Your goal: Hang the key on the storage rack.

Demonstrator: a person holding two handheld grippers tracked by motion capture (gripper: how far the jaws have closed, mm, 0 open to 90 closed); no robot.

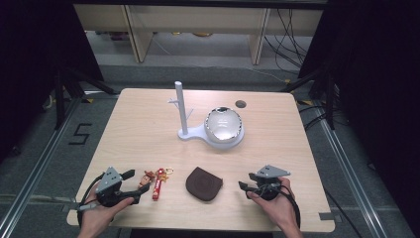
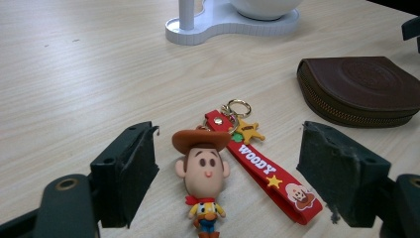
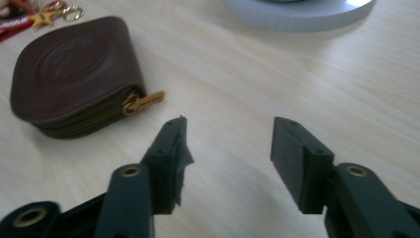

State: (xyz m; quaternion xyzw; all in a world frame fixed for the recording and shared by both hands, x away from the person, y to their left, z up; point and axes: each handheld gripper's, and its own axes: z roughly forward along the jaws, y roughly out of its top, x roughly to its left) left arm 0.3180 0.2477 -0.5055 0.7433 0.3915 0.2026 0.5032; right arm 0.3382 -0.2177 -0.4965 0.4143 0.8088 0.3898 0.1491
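The left gripper (image 2: 225,173) is sitting low at the desk's (image 1: 148,119) near edge, toward the left corner, with its jaws spread wide and nothing between the pads. The keychain (image 2: 237,163) is lying flat just ahead of it: the cowboy figure (image 2: 203,173) is resting in the open gap between the jaws, untouched, while the red strap (image 2: 267,173) and gold ring (image 2: 238,107) are trailing off toward the right jaw. This looks like the approach step of a pick, with the grasp not yet made. The next move probably calls for easing forward and down until the pads are bracketing the figure's head or body, then closing squarely; the strap lying loose may be dragging or swinging once lifted.

The right gripper (image 3: 225,158) is resting near the right end of the near edge, jaws likewise spread and empty, facing the brown pouch (image 3: 74,74), which is lying near the middle of that edge, a little apart from it.

Counting: one keychain, one zipped pouch, one white stand (image 1: 184,111) with an upright peg toward the far edge, and one bowl (image 1: 224,124) sitting on its base.
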